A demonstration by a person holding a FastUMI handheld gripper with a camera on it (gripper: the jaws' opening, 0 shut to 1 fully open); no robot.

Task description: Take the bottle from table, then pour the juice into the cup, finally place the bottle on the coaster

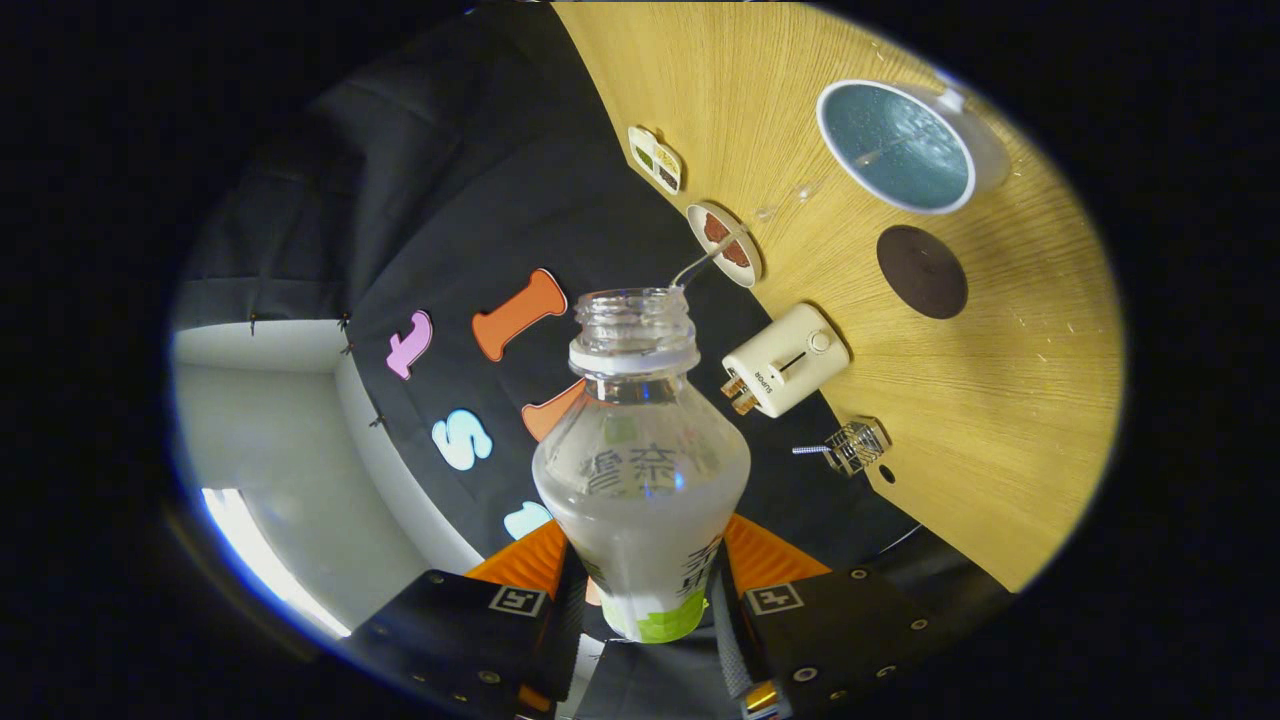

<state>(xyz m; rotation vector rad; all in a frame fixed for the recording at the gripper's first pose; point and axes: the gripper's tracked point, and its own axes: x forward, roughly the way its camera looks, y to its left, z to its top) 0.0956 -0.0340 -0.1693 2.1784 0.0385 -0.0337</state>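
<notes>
Gripper: my gripper [645, 600] is closed around the bottle [640, 480], one finger pressing on each side of its lower body.
Bottle: uncapped and clear, with pale cloudy liquid inside; it stands out from between my fingers, its open mouth pointing ahead, away from me. A green strip of label shows at the base, right at the fingers.
Stream: a thin thread of liquid [700, 265] leaves the bottle's lip on the side toward the tabletop.
Cup: a white cup [897, 146] with a blue-grey inside stands on the wooden tabletop [1020, 400], well beyond the bottle's mouth; liquid with bubbles shows in it.
Coaster: a dark round coaster [921, 271] lies flat on the tabletop just beside the cup, nearer to me, with nothing on it.
Tabletop edge: a small white toaster-like appliance [787, 360], a small dish [724, 244] with something reddish-brown, a little two-part tray [655, 160] and a small wire basket [853, 446] sit in a row along the edge nearest the bottle.
Droplets: a few clear drops [790, 198] lie on the wood between the dish and the cup.
</notes>
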